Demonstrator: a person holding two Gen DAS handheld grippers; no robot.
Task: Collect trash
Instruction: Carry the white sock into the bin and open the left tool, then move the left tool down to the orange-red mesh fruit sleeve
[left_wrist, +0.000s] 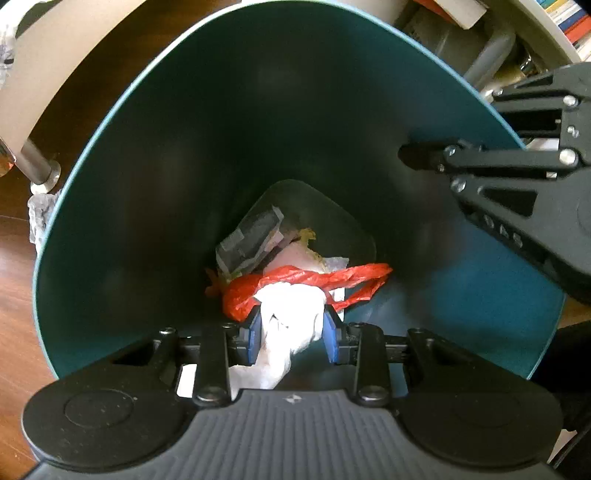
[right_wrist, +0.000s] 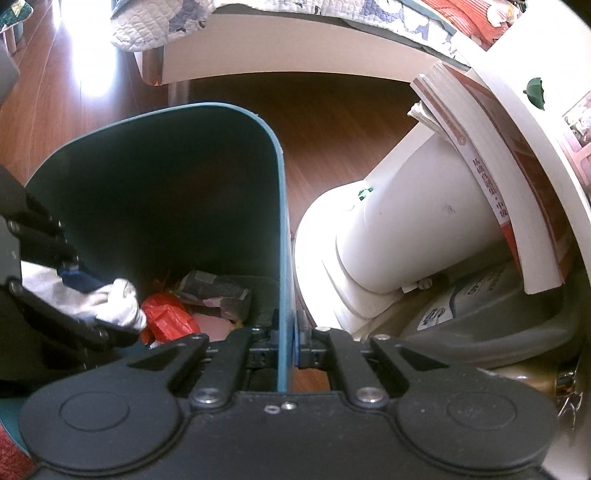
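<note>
Fingers (left_wrist: 255, 332) of the left gripper (left_wrist: 293, 332) clamped on a crumpled white tissue (left_wrist: 291, 314) inside the teal bin (left_wrist: 110, 221), right gripper (right_wrist: 286, 347) pinching the bin's rim, red plastic bag (left_wrist: 314, 277) and wrappers at the bottom, wooden floor (right_wrist: 332, 122) around.

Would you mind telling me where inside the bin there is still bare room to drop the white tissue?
The left gripper holds the white tissue over the teal bin. The floor's near part is crowded: red plastic bag, grey wrapper. Bare floor shows beyond them towards the far wall. The right gripper clamps the right rim.
</note>
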